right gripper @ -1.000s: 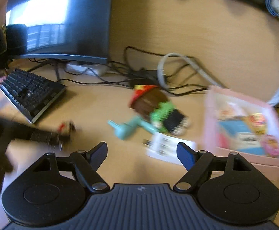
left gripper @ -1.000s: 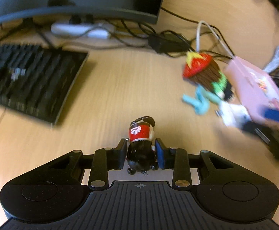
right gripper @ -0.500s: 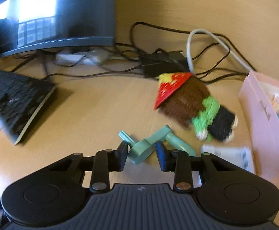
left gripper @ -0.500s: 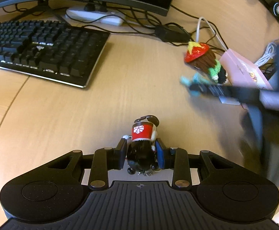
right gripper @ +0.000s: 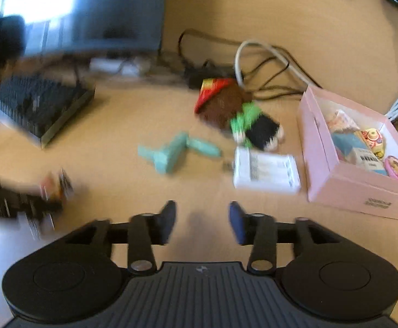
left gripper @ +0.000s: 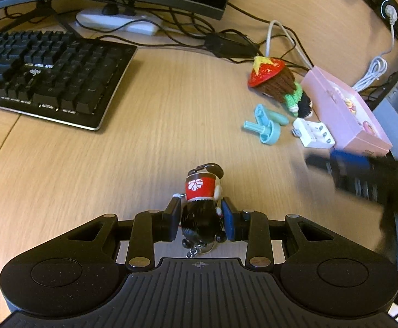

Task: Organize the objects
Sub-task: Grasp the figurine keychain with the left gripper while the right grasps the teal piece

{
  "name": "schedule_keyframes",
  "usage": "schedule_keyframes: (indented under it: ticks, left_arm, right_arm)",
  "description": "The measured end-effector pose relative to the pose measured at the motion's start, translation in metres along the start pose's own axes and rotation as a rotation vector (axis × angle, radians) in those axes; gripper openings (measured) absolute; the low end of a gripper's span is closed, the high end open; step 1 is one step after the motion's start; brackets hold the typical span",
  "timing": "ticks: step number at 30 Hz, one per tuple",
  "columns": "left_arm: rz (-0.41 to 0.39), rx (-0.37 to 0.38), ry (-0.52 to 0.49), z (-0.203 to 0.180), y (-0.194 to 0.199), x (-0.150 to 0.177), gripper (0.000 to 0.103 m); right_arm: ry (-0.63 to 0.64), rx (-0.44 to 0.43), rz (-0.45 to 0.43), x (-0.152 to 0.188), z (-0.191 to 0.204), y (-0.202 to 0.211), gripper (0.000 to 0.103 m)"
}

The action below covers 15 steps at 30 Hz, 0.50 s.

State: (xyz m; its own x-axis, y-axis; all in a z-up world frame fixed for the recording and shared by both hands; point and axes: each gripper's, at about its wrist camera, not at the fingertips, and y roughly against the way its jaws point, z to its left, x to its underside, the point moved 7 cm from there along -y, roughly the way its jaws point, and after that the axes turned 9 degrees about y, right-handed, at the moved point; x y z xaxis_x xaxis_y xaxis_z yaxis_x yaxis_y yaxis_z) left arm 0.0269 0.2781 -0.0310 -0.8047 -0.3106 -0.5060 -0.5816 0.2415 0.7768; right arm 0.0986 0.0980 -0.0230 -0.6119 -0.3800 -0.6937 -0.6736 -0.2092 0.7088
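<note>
1. Pinching a small toy figure between the left gripper pads, above bare desk.
2. Spreading the right gripper just now, nothing between its jaws; teal toy lying loose ahead.
3. Probably regrasping that teal toy next: lining up over it, beside the white charger.
4. Then carrying toys to the pink box, likely the collecting place.

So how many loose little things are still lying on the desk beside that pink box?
3: the knitted doll by the cables, the teal plastic piece in front of it, the white charger against the pink box. More could be out of view.
</note>
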Motion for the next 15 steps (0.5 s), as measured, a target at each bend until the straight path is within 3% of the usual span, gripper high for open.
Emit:
schedule_keyframes:
  ticks: [4, 7, 9, 12, 15]
  left_arm:
    - [-0.002, -0.001, -0.023, -0.001, 0.001, 0.002, 0.036]
    - [-0.002, -0.003, -0.036, -0.002, 0.002, 0.004, 0.036]
    - [0.001, -0.006, -0.037, -0.001, 0.003, 0.004, 0.036]
    - [0.002, 0.002, -0.027, 0.002, 0.004, 0.005, 0.036]
    - [0.002, 0.008, -0.019, 0.002, 0.004, 0.004, 0.036]
  right_arm:
    - [-0.096, -0.021, -0.064, -0.036, 0.009, -0.022, 0.048]
    - [-0.137, -0.026, -0.053, -0.053, 0.016, -0.051, 0.046]
    - [-0.122, -0.011, -0.019, -0.054, 0.022, -0.068, 0.025]
    - [-0.091, -0.045, 0.013, -0.044, 0.029, -0.067, 0.019]
    - [0.026, -0.060, 0.015, -0.023, 0.039, -0.043, 0.019]
